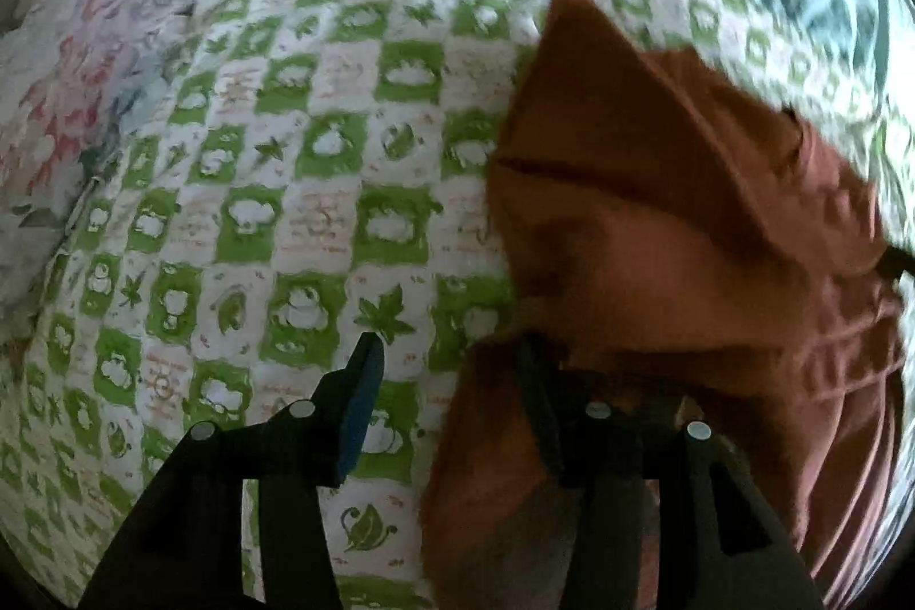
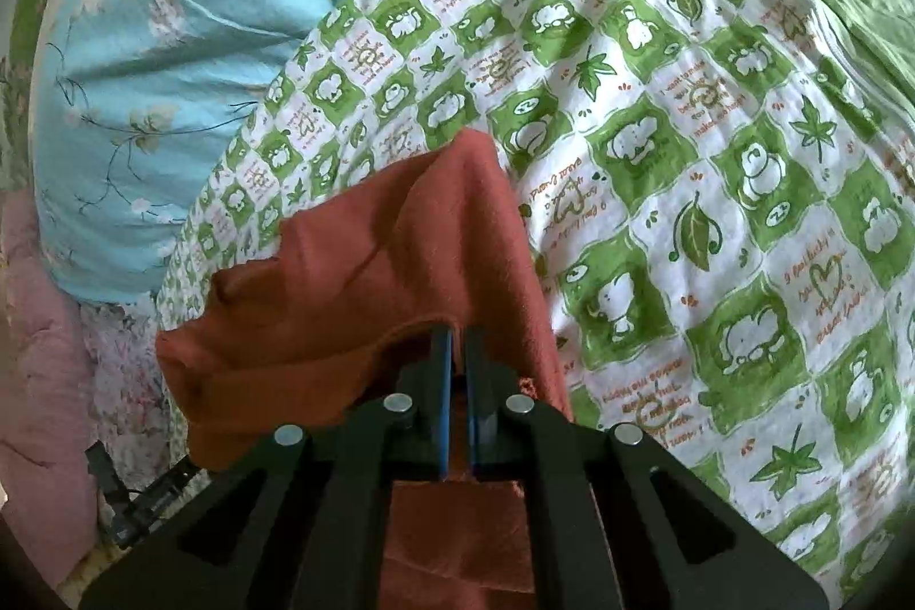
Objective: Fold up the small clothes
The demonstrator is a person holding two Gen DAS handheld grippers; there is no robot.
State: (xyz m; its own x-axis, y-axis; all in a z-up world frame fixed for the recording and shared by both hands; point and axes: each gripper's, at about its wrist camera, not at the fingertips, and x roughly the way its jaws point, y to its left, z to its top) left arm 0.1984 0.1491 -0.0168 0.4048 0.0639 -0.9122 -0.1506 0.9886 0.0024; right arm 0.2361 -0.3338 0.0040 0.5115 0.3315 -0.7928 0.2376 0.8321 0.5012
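Rust-orange soft knit garment [image 2: 366, 278] lies bunched on the green-and-white checked quilt [image 2: 686, 152] of the bed, limp, light, non-slippery: right claw [image 2: 456, 341] pinches its near hem, left claw [image 1: 452, 353] gapes, one finger under cloth; grip edges or corners.

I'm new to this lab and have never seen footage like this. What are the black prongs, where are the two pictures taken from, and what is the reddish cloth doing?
The black prongs are two hand-held grippers, each carrying its own fisheye camera looking along its fingers. One picture comes from the left gripper, which is open beside the rust-orange cloth garment. The other comes from the right gripper, pinched shut on that garment, whose fabric drapes over its fingers. Underneath lies a green-and-white checked quilt, with a light blue flowered sheet beyond.
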